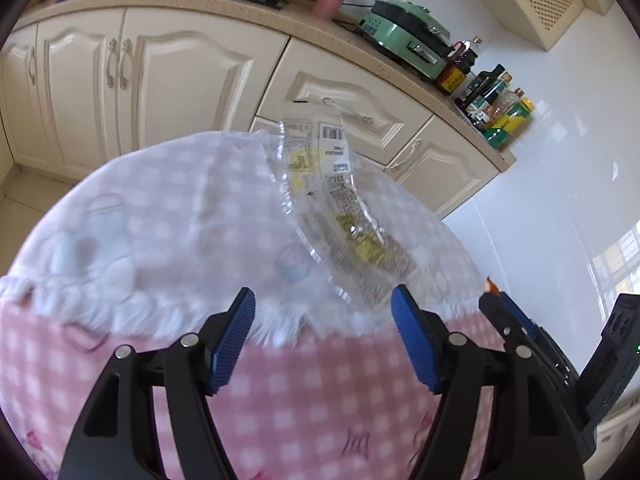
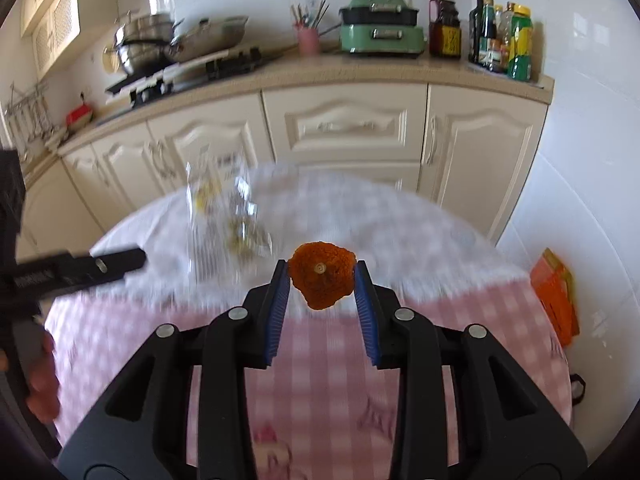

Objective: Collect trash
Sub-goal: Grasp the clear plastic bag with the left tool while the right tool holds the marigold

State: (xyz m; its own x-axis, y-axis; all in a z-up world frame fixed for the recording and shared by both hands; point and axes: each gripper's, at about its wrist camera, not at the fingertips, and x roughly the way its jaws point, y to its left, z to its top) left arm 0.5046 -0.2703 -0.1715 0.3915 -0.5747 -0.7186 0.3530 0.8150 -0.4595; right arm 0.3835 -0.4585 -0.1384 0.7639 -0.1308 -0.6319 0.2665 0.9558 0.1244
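A clear plastic wrapper (image 1: 332, 200) with printed labels and yellow marks lies on the round table's white and pink checked cloth (image 1: 168, 208). My left gripper (image 1: 324, 312) is open and empty, just short of the wrapper's near end. My right gripper (image 2: 322, 280) is shut on a piece of orange peel (image 2: 322, 278) and holds it above the cloth. The wrapper also shows, blurred, in the right wrist view (image 2: 224, 216), to the left of the peel. The right gripper's tip with the peel shows in the left wrist view (image 1: 494, 300).
Cream kitchen cabinets (image 2: 352, 128) and a counter stand behind the table, with a green appliance (image 2: 380, 30), bottles (image 2: 504, 36), a pink utensil cup (image 2: 308, 40) and pots on a stove (image 2: 168, 44). An orange box (image 2: 556, 296) sits past the table's right edge. A white wall stands at the right.
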